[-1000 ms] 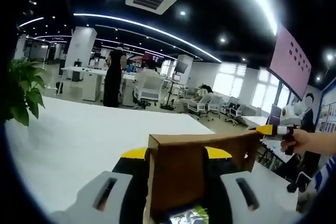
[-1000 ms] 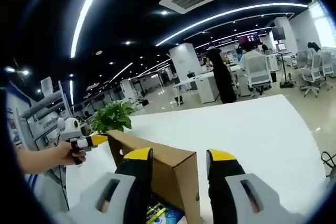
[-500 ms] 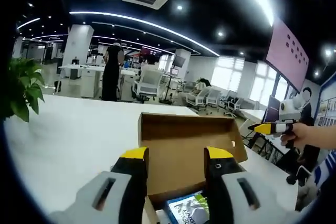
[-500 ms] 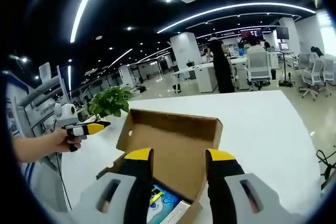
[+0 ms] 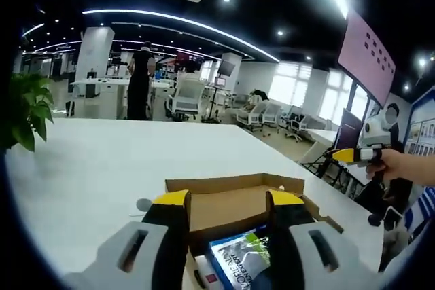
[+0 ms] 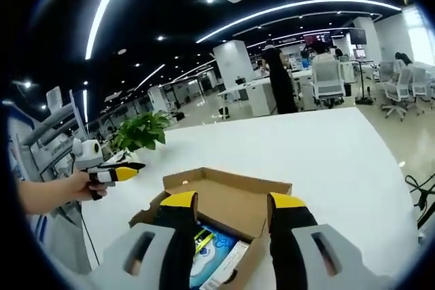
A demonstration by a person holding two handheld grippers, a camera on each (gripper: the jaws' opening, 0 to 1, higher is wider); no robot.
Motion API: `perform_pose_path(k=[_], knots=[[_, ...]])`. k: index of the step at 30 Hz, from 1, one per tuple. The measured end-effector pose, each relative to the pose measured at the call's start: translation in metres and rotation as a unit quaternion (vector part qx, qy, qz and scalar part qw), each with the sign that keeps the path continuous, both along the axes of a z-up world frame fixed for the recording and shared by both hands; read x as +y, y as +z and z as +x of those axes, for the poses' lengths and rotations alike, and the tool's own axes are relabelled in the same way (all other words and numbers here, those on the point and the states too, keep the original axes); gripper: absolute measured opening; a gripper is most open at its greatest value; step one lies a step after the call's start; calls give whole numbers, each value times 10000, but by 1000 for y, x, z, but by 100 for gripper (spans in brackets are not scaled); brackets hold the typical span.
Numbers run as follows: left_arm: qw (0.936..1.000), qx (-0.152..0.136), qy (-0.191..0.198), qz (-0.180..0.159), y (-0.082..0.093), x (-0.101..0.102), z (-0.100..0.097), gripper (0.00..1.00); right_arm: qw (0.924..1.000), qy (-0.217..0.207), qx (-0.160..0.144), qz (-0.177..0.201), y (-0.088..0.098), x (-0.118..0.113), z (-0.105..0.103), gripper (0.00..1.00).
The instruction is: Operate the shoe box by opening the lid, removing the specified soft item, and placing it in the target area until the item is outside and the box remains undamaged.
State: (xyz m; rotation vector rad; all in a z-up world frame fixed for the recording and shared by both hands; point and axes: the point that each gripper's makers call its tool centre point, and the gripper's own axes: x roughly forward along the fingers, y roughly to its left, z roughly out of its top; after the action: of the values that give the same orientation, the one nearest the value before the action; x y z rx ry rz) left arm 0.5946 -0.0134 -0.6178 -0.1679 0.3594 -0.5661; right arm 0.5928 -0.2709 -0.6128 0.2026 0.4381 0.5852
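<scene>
The shoe box (image 5: 238, 198) is sitting on the white tabletop (image 5: 102, 161) with its lid (image 6: 228, 191) lying open and folded back flat behind the box. The box is made of plain brown cardboard, and its inside walls and the underside of the lid are showing the same brown colour. In the right gripper view one small round hole is showing near a corner of the lid. The cardboard is looking whole, with no tear that I can see.

Inside the box a soft packet (image 5: 241, 263) is lying, blue and white with some green and printed letters on it; in the right gripper view the same packet (image 6: 211, 263) is showing blue with a yellow-green mark. It is lying inside the box.

The left claw (image 5: 228, 202) is hanging just over the open box, with its two yellow-tipped jaws apart and nothing between them. The right claw (image 6: 228, 202) is also hanging over the box from the other side, its jaws spread apart and holding nothing.

In the left gripper view the person's right hand (image 5: 394, 166) is showing at the right side. In the right gripper view the other hand (image 6: 75, 185) is showing at the left. A green potted plant (image 6: 139, 140) is standing at the far edge of the tabletop.
</scene>
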Motion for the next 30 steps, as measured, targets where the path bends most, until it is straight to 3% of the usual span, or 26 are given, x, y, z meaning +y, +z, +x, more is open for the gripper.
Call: perform_pose_path(k=[11,22,30], knots=[[9999,133,26,-9,-11,2,-20,46,9996,50,149,248,-6,19,-11,39],[9995,303,82,-24,-24,3,-33,47,9993,152,236,232,-12,24,-17,39],[9993,370,52,-70,-27,-3,-48,47,9982,193,420,371,-23,37,-36,39]])
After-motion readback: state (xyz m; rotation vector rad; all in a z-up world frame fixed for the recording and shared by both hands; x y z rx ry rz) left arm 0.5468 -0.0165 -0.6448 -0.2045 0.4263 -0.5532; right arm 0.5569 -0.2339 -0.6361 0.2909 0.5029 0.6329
